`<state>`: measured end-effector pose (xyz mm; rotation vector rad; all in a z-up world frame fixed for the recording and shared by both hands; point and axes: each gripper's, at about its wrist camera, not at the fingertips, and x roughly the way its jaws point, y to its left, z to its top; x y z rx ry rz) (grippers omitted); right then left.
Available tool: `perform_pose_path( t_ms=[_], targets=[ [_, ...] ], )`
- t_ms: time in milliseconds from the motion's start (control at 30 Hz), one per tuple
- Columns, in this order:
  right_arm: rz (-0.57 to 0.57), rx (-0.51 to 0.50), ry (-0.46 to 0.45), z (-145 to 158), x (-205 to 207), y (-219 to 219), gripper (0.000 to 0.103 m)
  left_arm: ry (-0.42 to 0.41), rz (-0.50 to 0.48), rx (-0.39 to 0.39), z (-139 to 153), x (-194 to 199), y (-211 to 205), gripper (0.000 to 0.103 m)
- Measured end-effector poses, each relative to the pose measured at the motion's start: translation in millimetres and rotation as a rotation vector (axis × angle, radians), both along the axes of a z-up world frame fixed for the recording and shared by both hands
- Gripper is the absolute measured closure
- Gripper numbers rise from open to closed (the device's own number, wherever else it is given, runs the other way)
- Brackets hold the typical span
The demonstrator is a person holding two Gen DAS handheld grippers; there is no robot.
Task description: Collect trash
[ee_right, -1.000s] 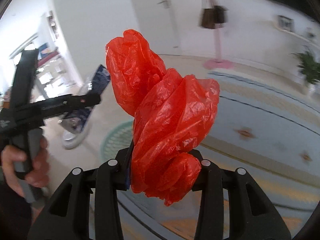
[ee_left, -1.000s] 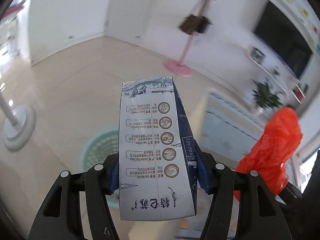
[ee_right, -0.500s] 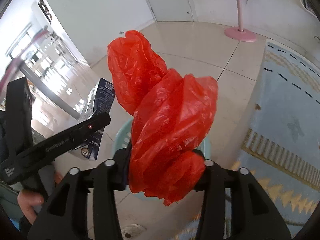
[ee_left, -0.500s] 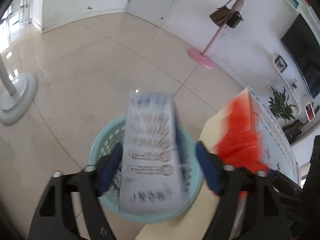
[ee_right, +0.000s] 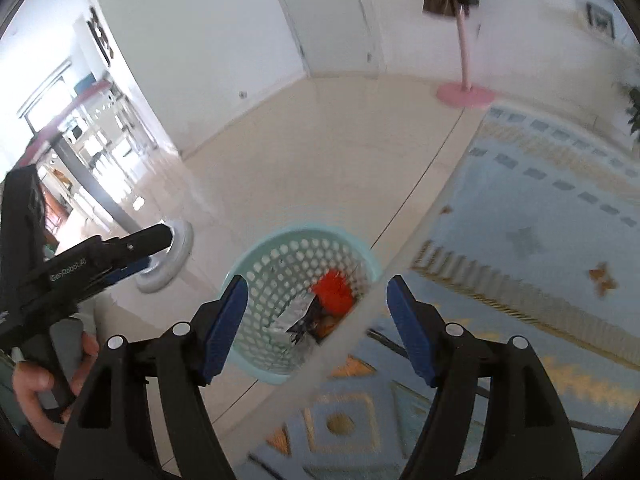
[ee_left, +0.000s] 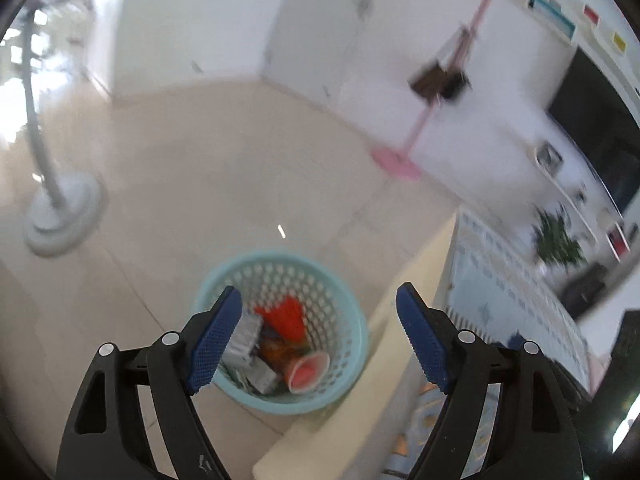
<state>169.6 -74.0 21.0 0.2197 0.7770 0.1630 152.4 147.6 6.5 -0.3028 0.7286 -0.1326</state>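
Both handheld grippers hung above a pale turquoise perforated laundry-style basket (ee_left: pixel 280 332) that served as the trash bin, placed on the tiled floor against the edge of a cream table (ee_left: pixel 404 320) — close enough, it appeared, for rubbish to be dropped straight in. The left gripper (ee_left: pixel 320 340), low in the left wrist view, stood with its blue-padded jaws wide apart and nothing between them. The right gripper (ee_right: pixel 316 324), at the bottom of the right wrist view, had its jaws opening, also with nothing between the pads. The trash lay inside the basket: a crumpled red plastic bag (ee_left: pixel 286 316) near the middle, a grey-and-white carton (ee_left: pixel 248 336) at its left, and a paper cup (ee_left: pixel 306 368) on its side, its mouth turned toward the lens. Motion blur made any print on the carton unreadable. At the left edge of the right wrist view a hand (ee_right: pixel 36 384) clasped the left gripper's handle, whose arm carried white lettering that seemed to read "GenRobot.AI". A pink coat stand (ee_right: pixel 464 60) with a brown bag stood at upper right, and a patterned blue rug (ee_right: pixel 540 240) filled the right side.
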Motion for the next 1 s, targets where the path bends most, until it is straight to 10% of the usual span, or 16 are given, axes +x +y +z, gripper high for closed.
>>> perform_pose_path(
  t_ms=[333, 533, 1000],
  targets=[
    [-0.141, -0.103, -0.183, -6.0, -89.0, -38.2, 0.035, -0.271, 0.162, 0.180, 14.4, -103.4, -65.0, 0.019],
    [-0.184, -0.181, -0.257, -17.7, -108.5, -69.8, 0.035, -0.268, 0.151, 0.322, -9.4, -98.8, -109.0, 0.019],
    [-0.162, -0.116, -0.276, -17.4, -115.4, -77.0, 0.034, -0.185, 0.088, 0.311, -27.2, -92.6, -106.9, 0.017]
  ],
)
